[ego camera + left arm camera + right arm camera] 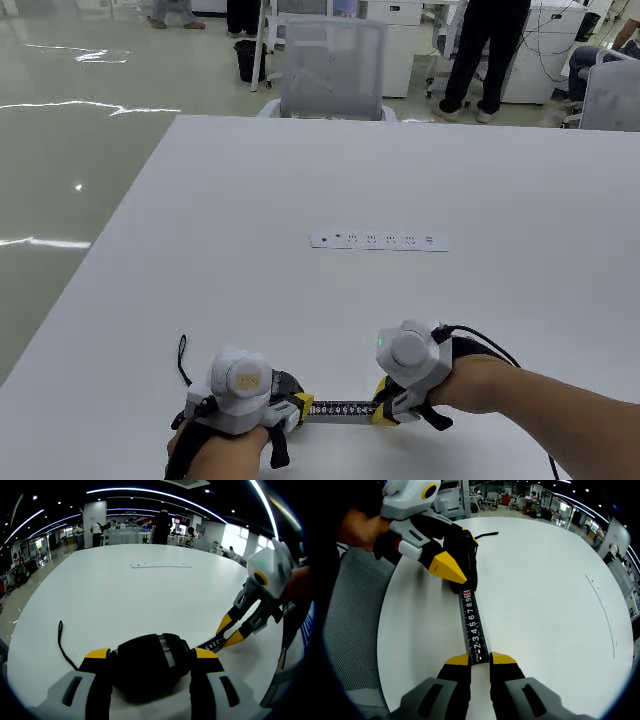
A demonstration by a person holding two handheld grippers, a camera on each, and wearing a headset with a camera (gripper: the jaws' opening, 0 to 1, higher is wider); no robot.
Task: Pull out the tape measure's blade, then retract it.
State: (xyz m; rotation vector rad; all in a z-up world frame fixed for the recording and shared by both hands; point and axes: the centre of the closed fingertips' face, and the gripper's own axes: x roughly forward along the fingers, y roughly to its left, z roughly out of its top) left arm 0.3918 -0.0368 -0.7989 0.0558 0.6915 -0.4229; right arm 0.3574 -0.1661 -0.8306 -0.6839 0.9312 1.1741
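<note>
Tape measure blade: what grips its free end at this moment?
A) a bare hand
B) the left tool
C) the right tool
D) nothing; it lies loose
C: the right tool is shut on the end of the blade, while the left tool holds the black case.

On table (300,180), tape measure (284,388) at left, blade (340,408) running right, power strip (379,241) behind.

Tip of blade (471,625) — lost between jaws of right gripper (480,658); standing person (487,50) cropped above.
</note>
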